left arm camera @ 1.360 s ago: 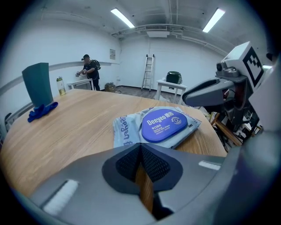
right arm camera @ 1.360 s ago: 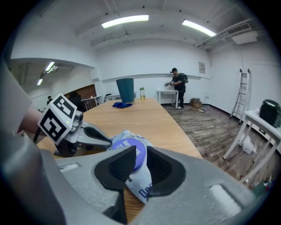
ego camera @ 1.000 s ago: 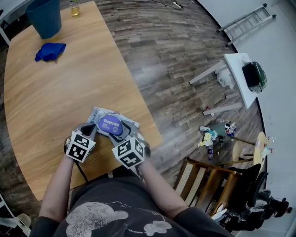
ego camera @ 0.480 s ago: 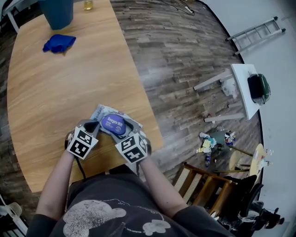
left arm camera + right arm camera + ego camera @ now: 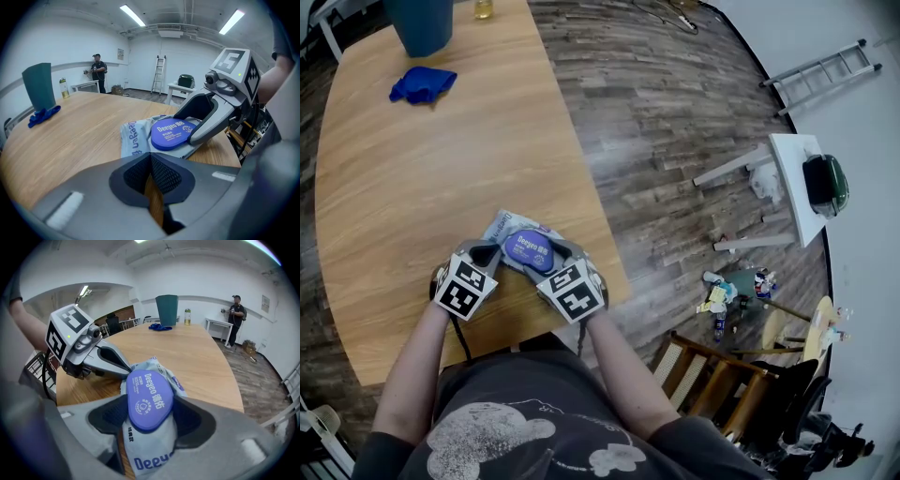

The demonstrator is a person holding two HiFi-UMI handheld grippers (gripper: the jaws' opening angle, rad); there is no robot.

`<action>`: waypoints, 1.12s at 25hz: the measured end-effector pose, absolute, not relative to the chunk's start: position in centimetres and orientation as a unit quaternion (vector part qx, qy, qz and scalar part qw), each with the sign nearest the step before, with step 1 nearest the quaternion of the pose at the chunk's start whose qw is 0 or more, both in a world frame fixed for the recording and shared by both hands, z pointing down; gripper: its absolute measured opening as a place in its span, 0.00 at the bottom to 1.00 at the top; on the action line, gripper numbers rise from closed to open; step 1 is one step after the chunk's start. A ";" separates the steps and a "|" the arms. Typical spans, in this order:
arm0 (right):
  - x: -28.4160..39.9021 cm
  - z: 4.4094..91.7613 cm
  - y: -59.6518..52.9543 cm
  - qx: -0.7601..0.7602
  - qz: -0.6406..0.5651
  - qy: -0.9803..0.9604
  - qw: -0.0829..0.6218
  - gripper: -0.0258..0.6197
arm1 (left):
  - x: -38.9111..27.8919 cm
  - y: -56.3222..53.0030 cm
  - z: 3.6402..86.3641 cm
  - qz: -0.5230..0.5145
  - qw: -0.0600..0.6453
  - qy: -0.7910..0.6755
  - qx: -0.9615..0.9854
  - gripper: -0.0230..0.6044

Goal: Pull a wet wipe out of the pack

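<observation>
Pack: the soft, crinkly film wipe pack point(image 5: 508, 228) is lying near the table point(image 5: 412, 187) edge, between your grippers.
Lid: the rigid, smooth blue oval lid point(image 5: 528, 252) is sitting closed; you're probably best lifting it at its rim.
Handling: it's looking light and slippery, so it's likely to be sliding as you pull.
Left gripper point(image 5: 151, 161): its jaws are pressing together, empty, just beside the pack.
Right gripper point(image 5: 150, 413): its jaws are standing wide astride the lid, not visibly squeezing.

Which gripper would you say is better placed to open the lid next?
The right gripper, probably: its jaws stand astride the blue lid; the left gripper sits shut and empty beside the pack.
</observation>
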State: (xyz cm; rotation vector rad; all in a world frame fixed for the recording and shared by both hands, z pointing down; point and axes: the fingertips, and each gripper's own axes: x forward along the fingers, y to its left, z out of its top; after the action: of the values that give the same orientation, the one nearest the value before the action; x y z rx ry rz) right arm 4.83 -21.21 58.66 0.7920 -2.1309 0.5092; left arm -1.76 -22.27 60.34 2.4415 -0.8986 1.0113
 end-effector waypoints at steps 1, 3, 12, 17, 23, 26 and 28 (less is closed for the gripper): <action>4.8 58.6 -21.2 0.310 0.206 -0.841 0.393 0.49 | -1.8 -22.3 60.3 0.358 0.175 -0.317 0.861 0.06; 4.8 58.4 -21.3 0.306 0.214 -0.842 0.390 0.49 | -1.8 -22.3 60.2 0.359 0.175 -0.317 0.860 0.06; 4.7 57.9 -21.7 0.308 0.241 -0.846 0.363 0.49 | -2.0 -22.5 60.4 0.360 0.175 -0.317 0.860 0.06; 5.1 56.0 -22.0 0.359 0.198 -0.845 0.344 0.49 | -1.9 -22.5 60.4 0.358 0.175 -0.316 0.861 0.06; 6.2 53.3 -23.3 0.404 0.178 -0.846 0.299 0.47 | -1.8 -22.4 60.3 0.357 0.174 -0.317 0.861 0.07; 7.1 52.4 -24.6 0.438 0.183 -0.837 0.272 0.47 | -1.9 -22.4 60.3 0.357 0.174 -0.317 0.861 0.06; 7.8 52.5 -25.7 0.459 0.182 -0.828 0.264 0.47 | -2.1 -22.5 60.4 0.357 0.173 -0.317 0.861 0.07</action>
State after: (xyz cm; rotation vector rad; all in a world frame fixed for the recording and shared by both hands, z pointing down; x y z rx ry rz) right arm 7.82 -25.67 52.46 1.2420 -2.2389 0.4908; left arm -2.06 -22.50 60.39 2.4434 -0.9000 1.0119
